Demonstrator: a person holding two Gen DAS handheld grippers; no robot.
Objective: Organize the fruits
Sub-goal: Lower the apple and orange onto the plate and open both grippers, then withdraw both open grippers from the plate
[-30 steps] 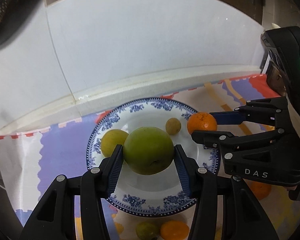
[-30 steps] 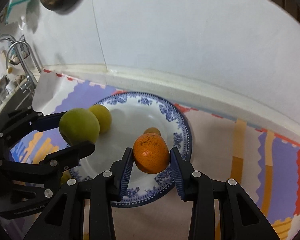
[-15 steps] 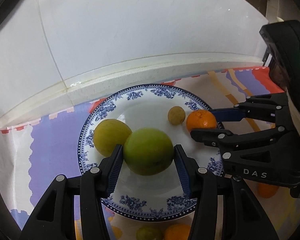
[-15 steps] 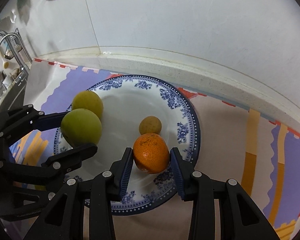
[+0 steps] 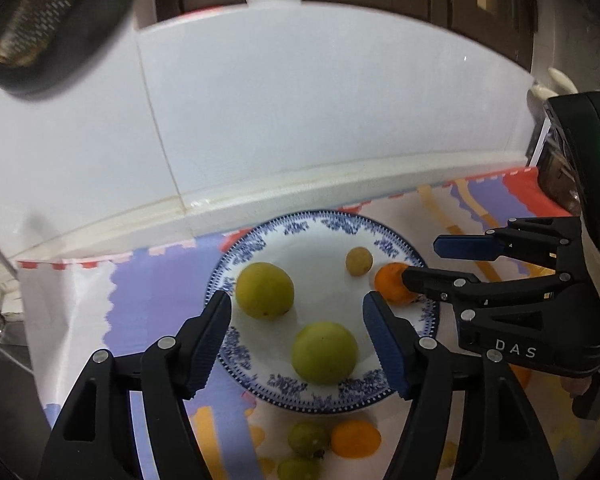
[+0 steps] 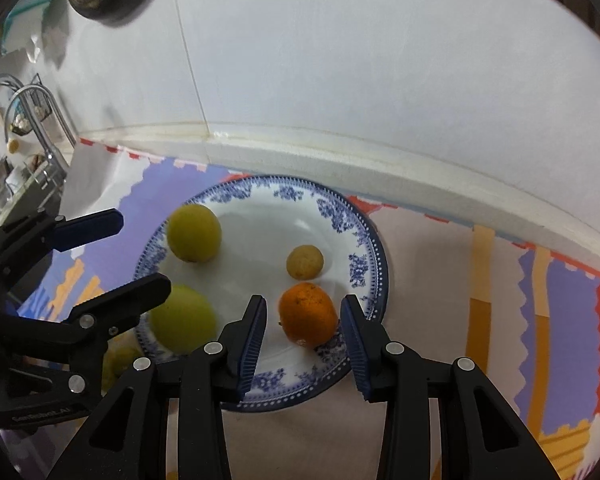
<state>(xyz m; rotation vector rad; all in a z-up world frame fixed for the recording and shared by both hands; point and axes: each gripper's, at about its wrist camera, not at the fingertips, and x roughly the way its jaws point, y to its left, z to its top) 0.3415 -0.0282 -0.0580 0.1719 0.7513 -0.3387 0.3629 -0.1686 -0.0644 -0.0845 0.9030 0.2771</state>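
A blue-and-white plate lies on the patterned mat. On it rest a big green fruit, a yellow-green fruit, a small yellowish fruit and an orange. My left gripper hangs over the plate's near side, its jaws opening; the green fruit lies between them, untouched. My right gripper straddles the orange with a small gap at each pad, so it is open.
Several loose fruits, small green ones and an orange one, lie on the mat in front of the plate. A white tiled wall with a ledge runs close behind. A tap and sink stand at the left.
The left jaws spread and let go of the green fruit, which now lies on the plate; that gripper drew back and up. The right pads came off the orange, now resting on the plate.
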